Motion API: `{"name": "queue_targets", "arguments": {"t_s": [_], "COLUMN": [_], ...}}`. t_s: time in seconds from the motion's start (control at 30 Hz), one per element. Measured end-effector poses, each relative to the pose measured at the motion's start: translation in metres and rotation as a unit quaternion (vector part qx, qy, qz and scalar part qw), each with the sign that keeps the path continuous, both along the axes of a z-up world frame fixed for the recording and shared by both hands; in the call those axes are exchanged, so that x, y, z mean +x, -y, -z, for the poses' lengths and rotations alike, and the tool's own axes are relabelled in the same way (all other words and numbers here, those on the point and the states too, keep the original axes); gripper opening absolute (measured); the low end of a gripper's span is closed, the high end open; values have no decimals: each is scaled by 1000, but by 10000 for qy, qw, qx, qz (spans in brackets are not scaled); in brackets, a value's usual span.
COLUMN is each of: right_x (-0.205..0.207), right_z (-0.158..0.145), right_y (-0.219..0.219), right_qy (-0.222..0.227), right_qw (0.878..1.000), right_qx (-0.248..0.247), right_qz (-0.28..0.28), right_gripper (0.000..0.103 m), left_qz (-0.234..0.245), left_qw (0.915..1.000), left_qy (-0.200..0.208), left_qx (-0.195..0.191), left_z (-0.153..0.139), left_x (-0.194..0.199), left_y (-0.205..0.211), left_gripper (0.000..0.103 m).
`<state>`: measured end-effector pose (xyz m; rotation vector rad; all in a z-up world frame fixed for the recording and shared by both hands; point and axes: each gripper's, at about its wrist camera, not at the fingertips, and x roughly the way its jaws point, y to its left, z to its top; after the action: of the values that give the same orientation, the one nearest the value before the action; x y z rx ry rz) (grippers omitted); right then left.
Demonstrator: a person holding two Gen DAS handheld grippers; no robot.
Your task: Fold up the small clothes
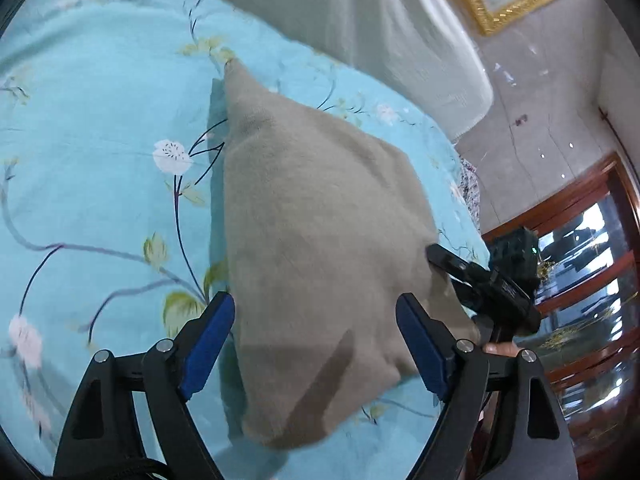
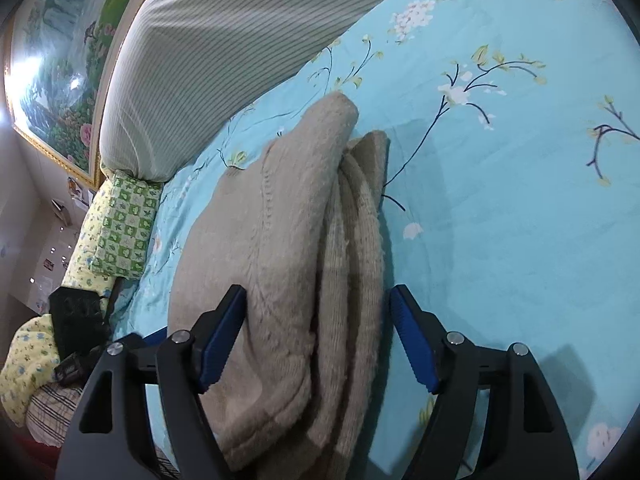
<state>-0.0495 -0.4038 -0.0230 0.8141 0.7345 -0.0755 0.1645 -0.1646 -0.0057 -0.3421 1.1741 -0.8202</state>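
The folded garment (image 2: 280,260) lay on the bedsheet (image 2: 500,220), running from six o'clock up toward twelve in the right wrist view. A long pillow (image 2: 224,52) lay behind it at eleven o'clock, with a smaller cushion (image 2: 124,228) at nine beside the bed's edge. In the left wrist view the garment (image 1: 320,240) filled the centre, the right gripper (image 1: 440,268) touching its edge at three o'clock and a framed picture (image 1: 512,4) on the wall at one.

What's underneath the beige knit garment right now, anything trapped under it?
The beige knit garment lies folded on the turquoise floral bedsheet, its own layers stacked along one edge. Only sheet shows around it. Whatever sits beneath the fold is covered, so I cannot tell.
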Motion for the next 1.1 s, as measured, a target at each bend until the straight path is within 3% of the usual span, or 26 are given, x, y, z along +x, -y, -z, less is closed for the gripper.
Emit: {"name": "queue_targets", "arguments": {"t_s": [0.27, 0.4, 0.5, 0.7, 0.87, 1.1], "right_x": [20, 27, 32, 29, 45, 90], "right_z": [7, 12, 15, -3, -10, 2], "right_y": [6, 5, -2, -25, -74, -166], "right_qy": [-16, -37, -42, 98, 367, 715], "right_qw": [9998, 9993, 9984, 9993, 9963, 9836], "right_qx": [183, 285, 399, 188, 312, 584], "right_qz": [-125, -231, -387, -295, -718, -1547], "right_gripper": [76, 74, 48, 38, 37, 37], "left_qz": [136, 153, 194, 151, -154, -730], "left_qw": [9980, 9972, 9980, 9965, 9959, 9949], "left_qy": [-581, -592, -441, -346, -74, 205], "left_qx": [-204, -429, -420, -752, -890, -663], "left_z": [39, 51, 50, 35, 9, -8], "left_x": [44, 45, 42, 32, 14, -5], "left_y": [20, 21, 21, -3, -70, -181], "left_gripper": [86, 77, 64, 55, 54, 55]}}
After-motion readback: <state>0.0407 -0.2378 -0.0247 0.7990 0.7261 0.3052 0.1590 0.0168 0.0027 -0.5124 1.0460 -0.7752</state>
